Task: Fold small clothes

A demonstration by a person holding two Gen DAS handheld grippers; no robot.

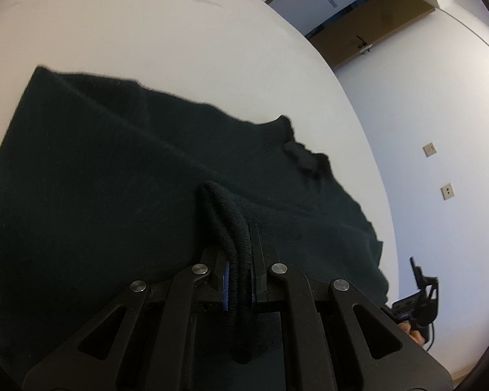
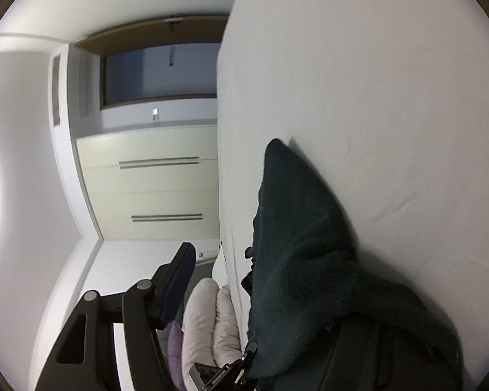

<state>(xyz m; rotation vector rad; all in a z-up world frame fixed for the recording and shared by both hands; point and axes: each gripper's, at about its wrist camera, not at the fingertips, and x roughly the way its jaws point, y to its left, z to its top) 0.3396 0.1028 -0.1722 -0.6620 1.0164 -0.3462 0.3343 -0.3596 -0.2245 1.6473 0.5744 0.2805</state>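
White bedsheet [image 1: 146, 26] fills the left wrist view, a brown door [image 1: 368, 29] behind it and two wall sockets beyond the sheet's edge. On that sheet lies the dark green knitted garment [image 1: 114, 179], spread wide, and the left gripper [image 1: 238, 280] is clenched hard on a doubled hem of it, its fingers [image 1: 225, 280] pinching the fold. To do this well, I'd say lay that hem flat and square on the cloth below before letting go.

Over to the right wrist view, rolled sideways: a cream wardrobe [image 2: 153, 189], a pale pillow [image 2: 208, 319]. The garment drapes right over one finger of the right gripper [image 2: 260, 293]; the other finger [image 2: 176, 280] stands clear, so it's parted, gripping nothing. No readable writing anywhere.
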